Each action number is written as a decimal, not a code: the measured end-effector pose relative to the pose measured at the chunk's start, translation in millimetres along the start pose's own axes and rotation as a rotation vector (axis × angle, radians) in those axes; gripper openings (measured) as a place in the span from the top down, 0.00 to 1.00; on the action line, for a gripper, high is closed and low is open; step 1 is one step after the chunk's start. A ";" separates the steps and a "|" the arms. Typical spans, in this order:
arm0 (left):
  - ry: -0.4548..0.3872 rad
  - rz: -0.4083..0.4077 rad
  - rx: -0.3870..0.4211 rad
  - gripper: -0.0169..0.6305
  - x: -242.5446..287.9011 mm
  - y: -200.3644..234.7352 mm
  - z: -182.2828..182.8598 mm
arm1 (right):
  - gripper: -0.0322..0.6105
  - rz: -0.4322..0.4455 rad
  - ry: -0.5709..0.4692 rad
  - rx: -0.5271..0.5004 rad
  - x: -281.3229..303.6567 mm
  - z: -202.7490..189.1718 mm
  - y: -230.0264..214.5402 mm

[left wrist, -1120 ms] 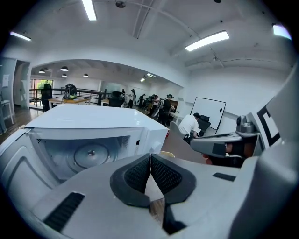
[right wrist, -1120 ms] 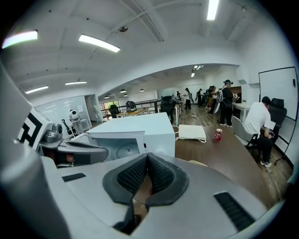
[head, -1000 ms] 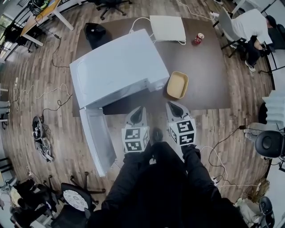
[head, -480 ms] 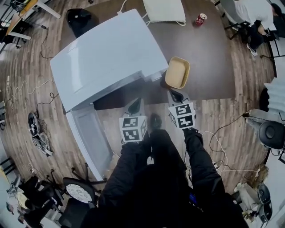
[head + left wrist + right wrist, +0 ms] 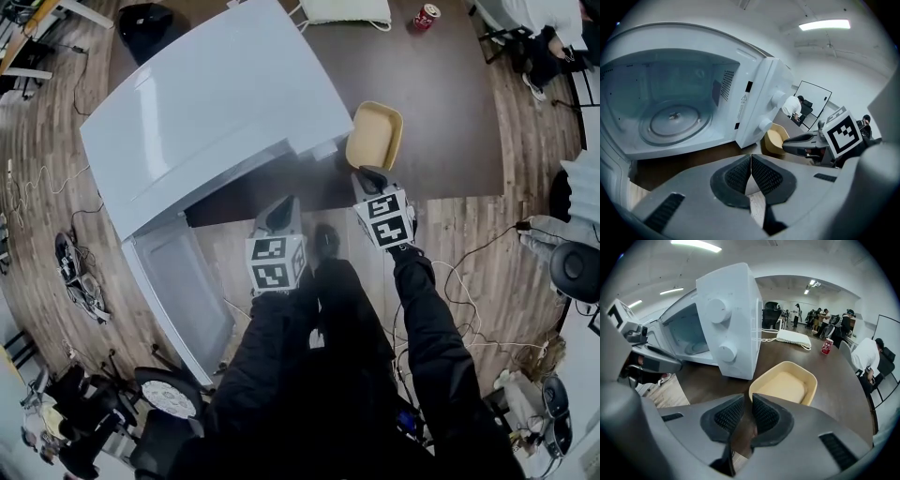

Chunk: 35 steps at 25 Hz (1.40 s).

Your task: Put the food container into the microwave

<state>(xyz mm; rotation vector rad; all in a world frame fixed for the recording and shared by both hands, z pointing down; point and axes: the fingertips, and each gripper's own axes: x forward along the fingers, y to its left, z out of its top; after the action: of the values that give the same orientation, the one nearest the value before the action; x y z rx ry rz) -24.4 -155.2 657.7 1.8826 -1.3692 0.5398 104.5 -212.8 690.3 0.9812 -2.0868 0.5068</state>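
The white microwave [image 5: 216, 98] stands on a dark brown table [image 5: 441, 103] with its door [image 5: 178, 281] swung open toward me. The left gripper view looks into its empty cavity and glass turntable [image 5: 675, 123]. A tan, empty food container [image 5: 375, 136] sits on the table just right of the microwave [image 5: 729, 319]. My right gripper [image 5: 372, 178] hovers at the table edge just short of the container [image 5: 785, 383], jaws almost together and holding nothing. My left gripper [image 5: 278, 216] is shut and empty in front of the open cavity.
A red can [image 5: 427, 16] and a white folded pad [image 5: 345, 9] lie at the table's far side. A black bag [image 5: 145, 21] sits behind the microwave. Cables trail on the wood floor [image 5: 56, 187]. Office chairs [image 5: 574, 272] and seated people are at the right.
Both grippers have moved forward toward the table. The right one has closed in on the container. The microwave looms larger and nearer in the head view.
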 end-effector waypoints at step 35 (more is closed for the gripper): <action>0.005 0.022 -0.041 0.92 -15.5 -1.5 -17.0 | 0.90 -0.077 0.153 -0.329 -20.4 -17.0 2.0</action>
<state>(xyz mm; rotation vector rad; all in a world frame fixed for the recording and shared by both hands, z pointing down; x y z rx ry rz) -26.9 -132.3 657.3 1.8343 -1.3889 0.5238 119.3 -191.3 685.2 0.7996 -1.9104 0.1842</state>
